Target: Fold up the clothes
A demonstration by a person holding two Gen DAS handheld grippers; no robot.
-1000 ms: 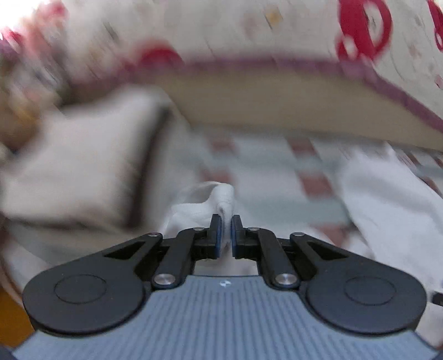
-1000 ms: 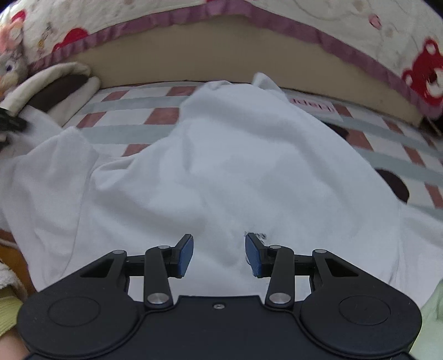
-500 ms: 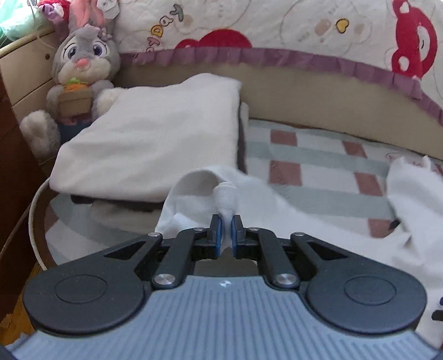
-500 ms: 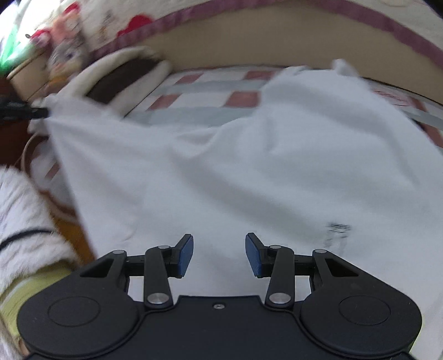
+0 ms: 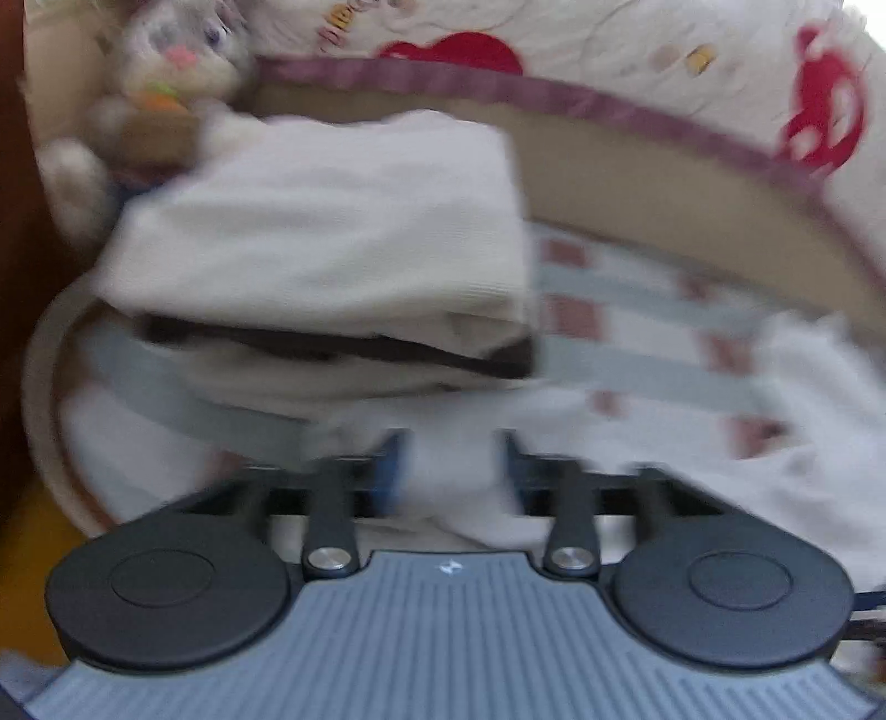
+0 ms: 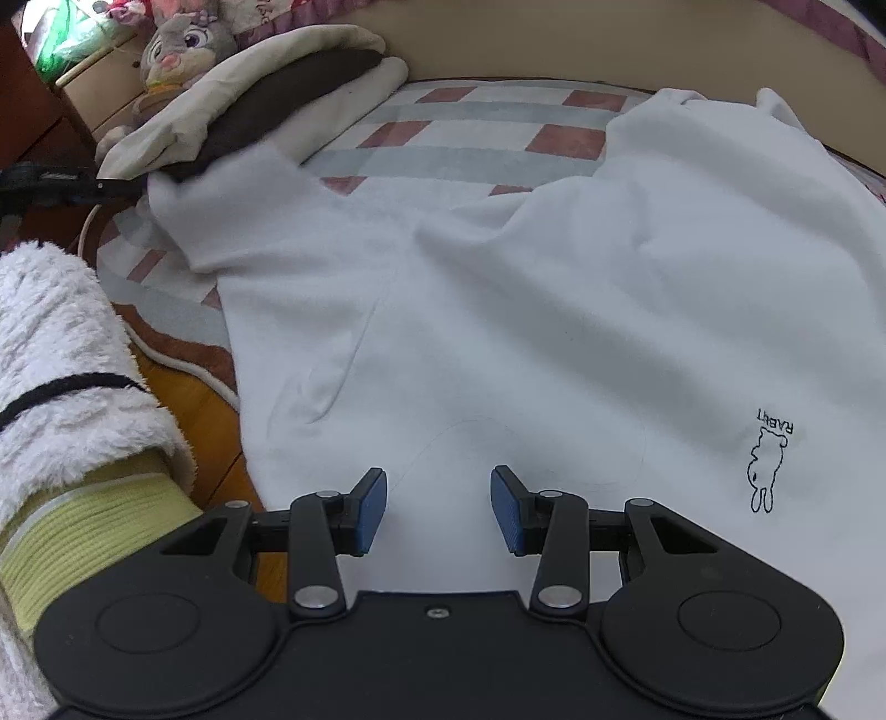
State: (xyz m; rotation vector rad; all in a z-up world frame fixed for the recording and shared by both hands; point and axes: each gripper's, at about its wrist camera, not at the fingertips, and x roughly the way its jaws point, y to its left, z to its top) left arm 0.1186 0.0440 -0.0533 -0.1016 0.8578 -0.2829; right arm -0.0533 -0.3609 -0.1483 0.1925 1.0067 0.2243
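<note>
Your left gripper (image 5: 451,462) has its jaws apart with the sleeve tip of the shirt (image 6: 554,310) between them. The right gripper (image 6: 437,509), also spread, hovers over the body, which runs ahead.

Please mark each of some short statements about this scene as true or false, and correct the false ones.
1. The right tongs are shut on the white garment. False: they are open above it.
2. A small rabbit drawing is printed on the garment. True.
3. The left tongs are open with white cloth between the fingers. True.
4. The plush rabbit lies on the white garment. False: it sits behind the folded pile, apart from it.
</note>
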